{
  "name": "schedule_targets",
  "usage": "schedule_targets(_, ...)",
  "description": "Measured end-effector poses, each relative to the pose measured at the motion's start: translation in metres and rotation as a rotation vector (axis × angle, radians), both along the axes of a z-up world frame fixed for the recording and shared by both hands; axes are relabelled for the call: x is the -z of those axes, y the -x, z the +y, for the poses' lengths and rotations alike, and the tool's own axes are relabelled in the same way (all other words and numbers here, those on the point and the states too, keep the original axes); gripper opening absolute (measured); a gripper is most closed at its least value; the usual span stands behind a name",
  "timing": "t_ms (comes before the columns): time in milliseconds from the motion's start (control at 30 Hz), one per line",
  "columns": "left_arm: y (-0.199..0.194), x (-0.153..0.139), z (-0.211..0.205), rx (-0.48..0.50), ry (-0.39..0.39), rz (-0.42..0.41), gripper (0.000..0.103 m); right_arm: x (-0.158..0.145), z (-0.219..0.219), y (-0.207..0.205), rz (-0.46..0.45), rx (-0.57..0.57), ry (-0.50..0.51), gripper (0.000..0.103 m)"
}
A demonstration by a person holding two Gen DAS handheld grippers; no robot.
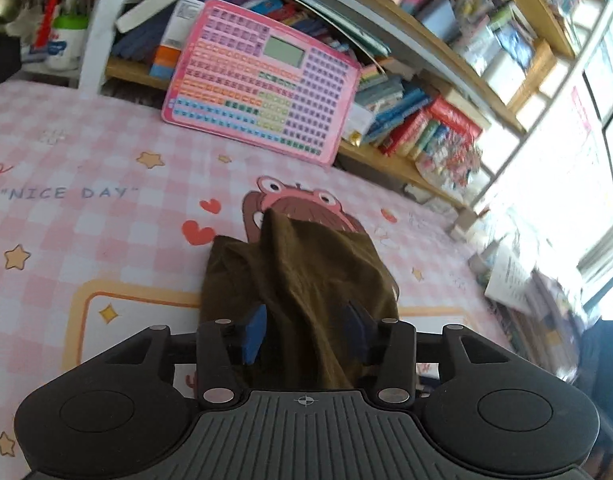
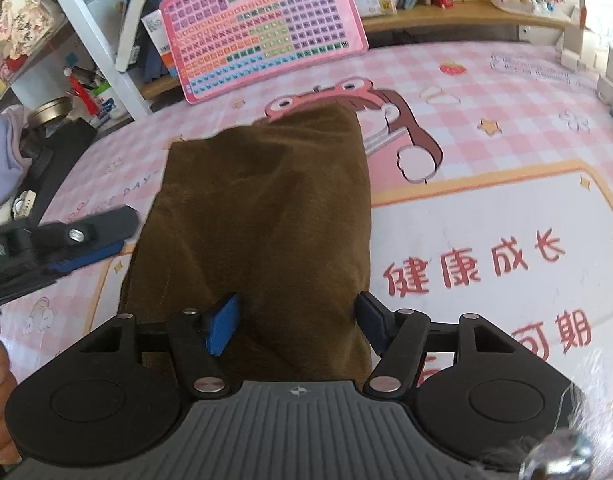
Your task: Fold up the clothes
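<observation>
Left wrist view: the left hand-held gripper (image 1: 306, 326) has its jaws partly apart, with a bunched ridge of the brown garment (image 1: 306, 276) rising between the blue pads (image 1: 255, 330). The cloth looks slack rather than pinched, though the right pad is half hidden by a fold, so contact there is uncertain. The garment lies on the pink checked surface (image 1: 106, 140), its far tip towards 12 o'clock, just short of the pink keyboard toy (image 1: 262, 80). To finish this step well, the fold should be let down flat before the jaws draw clear, so that no layer drags along.

Right wrist view: the right hand-held gripper (image 2: 298, 326) stands wide, straddling the garment's (image 2: 262, 208) near end without pressing it. The left hand-held gripper (image 2: 94, 236) sits at 9 o'clock beside the cloth. The garment's long axis runs from 6 to 12 o'clock, tilted slightly towards 1.
</observation>
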State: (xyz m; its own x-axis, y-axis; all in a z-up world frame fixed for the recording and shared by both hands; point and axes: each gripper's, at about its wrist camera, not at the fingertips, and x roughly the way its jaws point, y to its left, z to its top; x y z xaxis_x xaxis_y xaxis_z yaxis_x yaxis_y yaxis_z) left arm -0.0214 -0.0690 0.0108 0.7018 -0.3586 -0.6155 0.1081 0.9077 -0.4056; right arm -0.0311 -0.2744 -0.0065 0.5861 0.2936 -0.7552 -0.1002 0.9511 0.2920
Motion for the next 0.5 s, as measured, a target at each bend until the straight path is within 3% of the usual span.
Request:
schedule_targets(33,-0.002,0.003,-0.005,0.009,-0.036,0.021,0.039,-0.001,-0.001,0.0,-0.005,0.0,-0.002,0.062)
schedule_targets(100,-0.003,0.012,-0.01,0.03,-0.087,0.043,0.008,-0.002,-0.002,0.0,-0.014,0.002,-0.006,0.062)
schedule_targets(200,0.013,-0.004,-0.016,0.058,-0.115,-0.107,0.007,-0.003,-0.006,0.0,-0.023,0.009,-0.019,0.062)
schedule_targets(267,0.028,-0.019,-0.026,0.1,-0.178,-0.23,0.007,-0.004,-0.009,0.0,-0.028,0.015,-0.04,0.063)
schedule_targets(300,0.029,-0.02,-0.028,0.099,-0.205,-0.234,0.007,-0.004,-0.011,0.0,-0.031,0.017,-0.057,0.063)
schedule_targets(333,0.025,-0.014,-0.027,0.078,-0.222,-0.194,0.007,-0.004,-0.013,0.001,-0.033,0.02,-0.074,0.063)
schedule_targets(400,0.006,0.015,-0.015,0.023,-0.196,-0.011,0.01,-0.002,-0.01,-0.001,-0.018,0.018,-0.054,0.063)
schedule_targets(500,-0.002,0.031,0.0,-0.008,-0.125,0.066,0.015,0.005,-0.008,-0.003,0.024,0.005,-0.058,0.063)
